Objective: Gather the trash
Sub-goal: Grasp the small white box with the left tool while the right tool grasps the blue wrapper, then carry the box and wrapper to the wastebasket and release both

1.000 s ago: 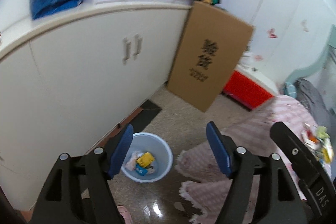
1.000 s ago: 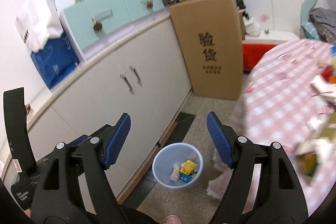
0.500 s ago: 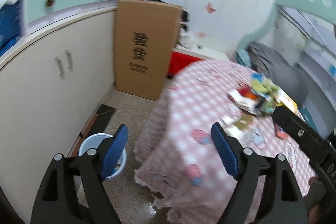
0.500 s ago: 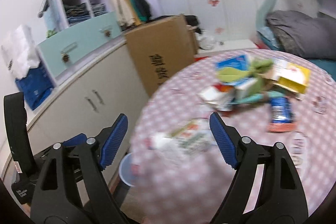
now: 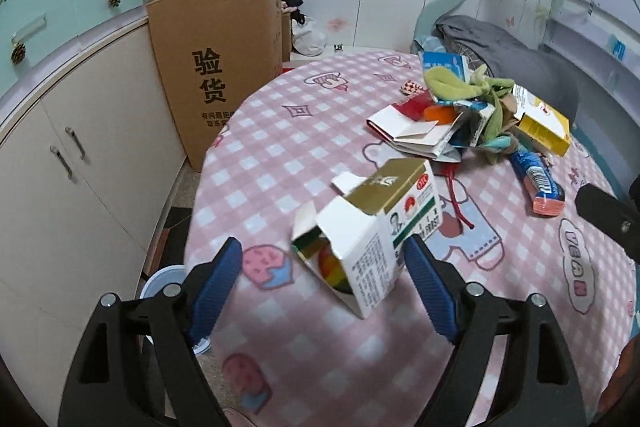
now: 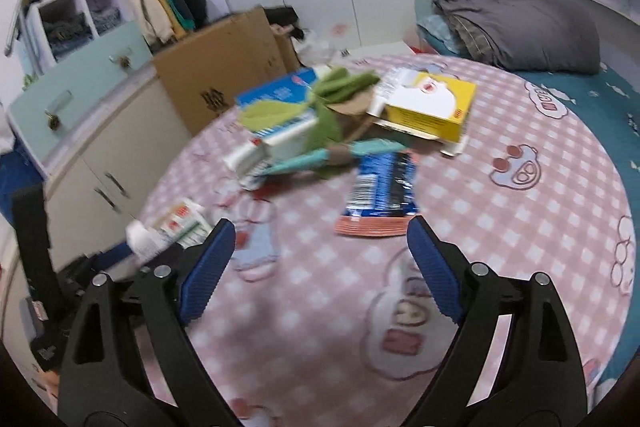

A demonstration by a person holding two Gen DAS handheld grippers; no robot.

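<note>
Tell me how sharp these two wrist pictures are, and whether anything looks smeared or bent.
Left wrist view: mostly sharp, print on the open carton readable, fisheye bending the cabinet edges. Right wrist view: motion smear over the trash pile and blue wrapper; the right gripper itself stays crisp.

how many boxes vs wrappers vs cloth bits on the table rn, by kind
boxes: 4 (gold-top box, yellow box, blue-white box, flattened white-red box)
wrappers: 1 (blue wrapper)
cloth: 1 (green cloth)
total: 6 that can be told apart; the pile may hide more
</note>
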